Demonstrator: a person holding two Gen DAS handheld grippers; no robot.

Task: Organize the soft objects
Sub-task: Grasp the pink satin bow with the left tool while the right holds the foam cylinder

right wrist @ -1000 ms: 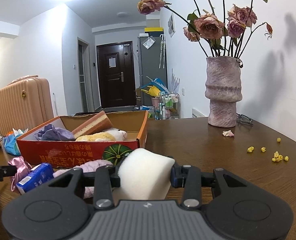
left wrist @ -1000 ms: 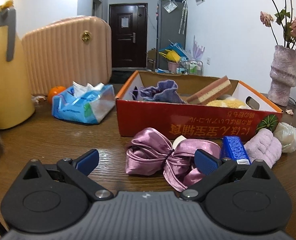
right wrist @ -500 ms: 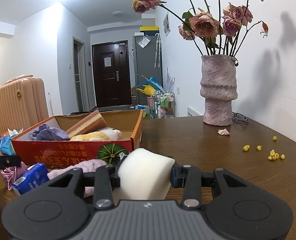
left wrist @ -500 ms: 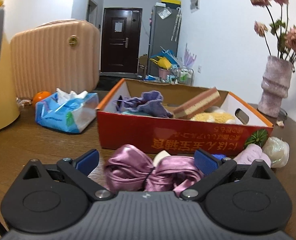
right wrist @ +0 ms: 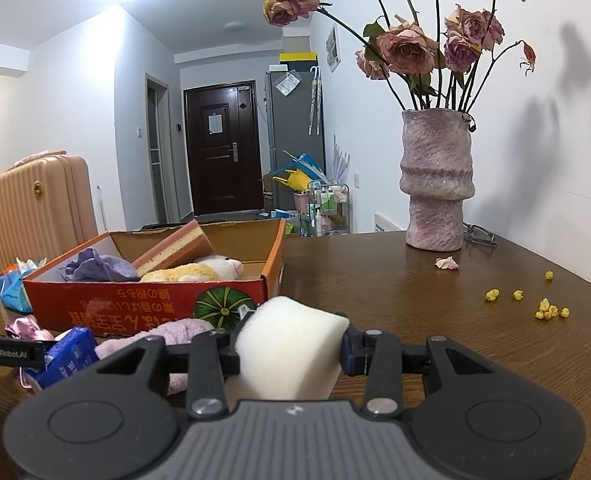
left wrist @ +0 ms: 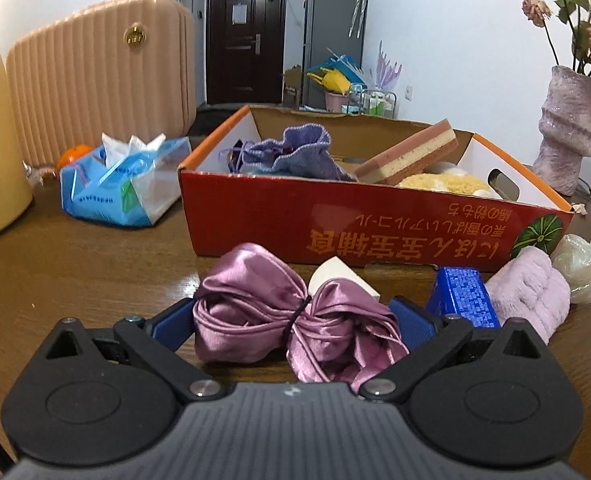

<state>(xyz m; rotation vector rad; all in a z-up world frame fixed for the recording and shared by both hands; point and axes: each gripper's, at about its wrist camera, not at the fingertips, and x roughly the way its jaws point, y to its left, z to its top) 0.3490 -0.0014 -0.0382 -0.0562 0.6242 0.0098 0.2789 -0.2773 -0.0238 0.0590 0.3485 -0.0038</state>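
Both low wrist views share the red box (left wrist: 375, 224) (right wrist: 151, 300).

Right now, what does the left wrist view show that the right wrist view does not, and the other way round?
Only the left wrist view shows the left gripper open around the satin bow, and a pale wrapped lump by the box corner.

Only the right wrist view shows the right gripper shut on the white sponge, yellow crumbs and a fallen petal.

Both show the red box, the layered sponge inside it, the blue packet, the purple cloth, the vase and the suitcase.
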